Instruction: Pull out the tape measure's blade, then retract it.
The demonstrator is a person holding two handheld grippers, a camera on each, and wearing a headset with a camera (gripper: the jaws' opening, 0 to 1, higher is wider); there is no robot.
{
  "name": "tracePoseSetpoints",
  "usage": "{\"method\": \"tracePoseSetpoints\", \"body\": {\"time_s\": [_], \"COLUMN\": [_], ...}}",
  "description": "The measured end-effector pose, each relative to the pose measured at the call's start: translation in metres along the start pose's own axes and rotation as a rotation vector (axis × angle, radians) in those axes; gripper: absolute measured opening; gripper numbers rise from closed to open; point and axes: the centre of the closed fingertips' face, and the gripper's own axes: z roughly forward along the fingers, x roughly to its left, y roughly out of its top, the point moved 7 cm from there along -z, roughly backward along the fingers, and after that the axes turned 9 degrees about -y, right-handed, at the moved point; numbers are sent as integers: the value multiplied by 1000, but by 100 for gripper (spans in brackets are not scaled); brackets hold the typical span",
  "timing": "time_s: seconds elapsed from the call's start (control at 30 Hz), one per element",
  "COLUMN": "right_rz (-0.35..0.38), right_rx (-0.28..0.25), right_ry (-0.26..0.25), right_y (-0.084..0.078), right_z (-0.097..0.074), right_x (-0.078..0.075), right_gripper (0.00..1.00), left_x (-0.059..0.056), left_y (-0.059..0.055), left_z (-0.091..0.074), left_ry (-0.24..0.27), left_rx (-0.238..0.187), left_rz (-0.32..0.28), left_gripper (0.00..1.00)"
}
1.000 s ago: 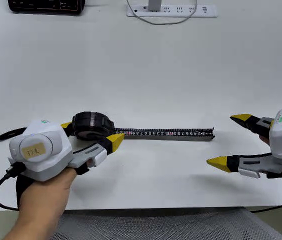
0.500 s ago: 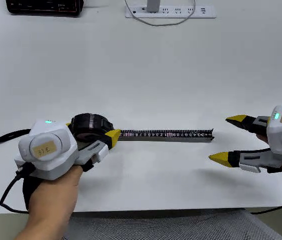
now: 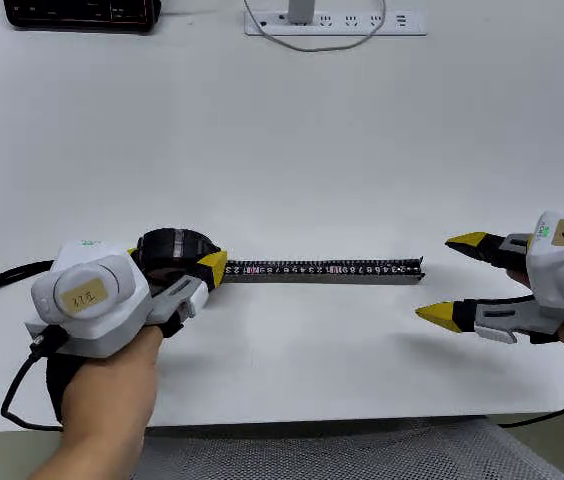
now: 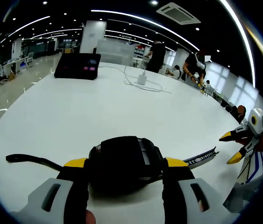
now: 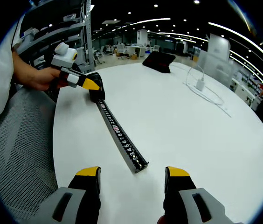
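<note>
Lower left of head view: left gripper (image 3: pixel 174 262), jaws pinching the black tape measure (image 3: pixel 170 246) on the white table (image 3: pixel 292 150). Centre: blade (image 3: pixel 322 269) lying extended flat toward the right. Lower right: right gripper (image 3: pixel 448 278), jaws spread, near but apart from the blade's end.

A white workbench (image 3: pixel 382 160), grey mesh chair (image 5: pixel 15 154), ceiling light strips (image 4: pixel 136 17) (open-plan hall).

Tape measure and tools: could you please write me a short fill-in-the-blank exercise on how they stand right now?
The left tool grips the tape measure by its black ____.
The blade is pulled ____ of it, along the white table.
The right tool, short of the blade's tip, stands ____ and empty.
Missing words: case; out; open.
</note>
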Motion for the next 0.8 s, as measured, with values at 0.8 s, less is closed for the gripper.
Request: {"method": "tracePoseSetpoints", "body": {"time_s": [0.8], "right_rz": [-202], "right_rx": [115], "right_ry": [98], "right_y": [8], "right_z": [18], "right_x": [-11], "right_gripper": [34], "left_x": [-2], "left_y": [0], "left_z": [-1], "left_ry": [-12], "left_rx": [-1], "left_rz": [-18], "left_gripper": [60]}}
